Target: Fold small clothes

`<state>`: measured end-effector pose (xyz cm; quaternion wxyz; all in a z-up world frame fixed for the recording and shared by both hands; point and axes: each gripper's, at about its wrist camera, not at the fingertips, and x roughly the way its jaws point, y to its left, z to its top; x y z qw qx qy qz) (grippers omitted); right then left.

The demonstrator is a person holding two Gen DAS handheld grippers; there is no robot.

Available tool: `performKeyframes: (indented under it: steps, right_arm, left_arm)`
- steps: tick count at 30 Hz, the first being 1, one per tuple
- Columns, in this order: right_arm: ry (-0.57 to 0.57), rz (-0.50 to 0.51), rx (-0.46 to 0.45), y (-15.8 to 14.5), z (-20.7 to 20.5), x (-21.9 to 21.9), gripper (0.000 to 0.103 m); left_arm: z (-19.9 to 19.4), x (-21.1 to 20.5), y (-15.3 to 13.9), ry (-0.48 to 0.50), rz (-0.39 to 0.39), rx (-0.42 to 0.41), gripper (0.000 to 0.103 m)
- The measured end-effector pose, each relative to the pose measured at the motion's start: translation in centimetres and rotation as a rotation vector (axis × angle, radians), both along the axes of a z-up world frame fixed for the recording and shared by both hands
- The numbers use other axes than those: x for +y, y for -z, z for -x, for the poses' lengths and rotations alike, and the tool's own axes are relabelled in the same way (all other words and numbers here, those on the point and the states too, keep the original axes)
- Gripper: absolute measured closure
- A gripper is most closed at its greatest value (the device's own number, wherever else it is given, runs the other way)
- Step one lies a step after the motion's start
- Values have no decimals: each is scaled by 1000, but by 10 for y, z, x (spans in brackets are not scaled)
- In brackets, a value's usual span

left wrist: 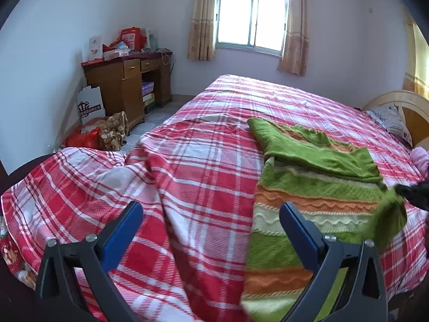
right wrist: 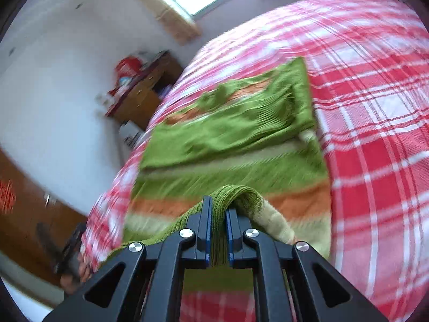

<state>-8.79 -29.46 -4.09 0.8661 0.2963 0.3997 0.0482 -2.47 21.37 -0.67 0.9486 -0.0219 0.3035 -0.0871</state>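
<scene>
A small green, orange and cream striped knit sweater [left wrist: 308, 204] lies on the red plaid bed [left wrist: 193, 177], with one green sleeve folded across its upper part. My left gripper [left wrist: 210, 216] is open and empty, hovering above the bed at the sweater's left edge. My right gripper [right wrist: 217, 209] is shut on a bunched green sleeve [right wrist: 236, 193] of the sweater [right wrist: 228, 139] and holds it lifted above the body. In the left wrist view the right gripper [left wrist: 402, 190] shows at the right edge with the green cloth hanging from it.
A wooden desk [left wrist: 128, 86] with boxes and bags stands at the far left wall, with bags on the floor [left wrist: 102, 134] beside it. A window with curtains [left wrist: 252, 18] is behind the bed. A pillow and headboard [left wrist: 391, 118] sit at the right.
</scene>
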Motion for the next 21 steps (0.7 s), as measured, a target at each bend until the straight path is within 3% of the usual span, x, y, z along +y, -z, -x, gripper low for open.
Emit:
performKeyframes:
  steps: [5,7,11,12,14,16,19,21]
  right_arm:
    - [74,-35,88,45,-29,-13,95]
    - [78,-32,65,45,-27,-14,95]
    - [70,-9,56,43,-24,-12,95]
    - [66,-1,54,44,-23,-11,95]
    - [66,4,52,45,-24,-8,95]
    - [69,0,50,46,-25,-7,94]
    - [68,0,46,48,-26,-5,94]
    - [67,2,42,49,-25,-5,94]
  left_arm:
    - [6,2,8,140,61,28,0]
    - [8,-6,16,219,67,44,0]
    - [-3,-31,33,243,28,86,3]
    - [-7,-36,38,225,24,104,7]
    - [-13,-42,48,203,24,151,36]
    - [-19,-49,61,203,32,218,42]
    - [-17,-57,72,193,25,245,42]
    - [-13,-59,74,186,38,229,65]
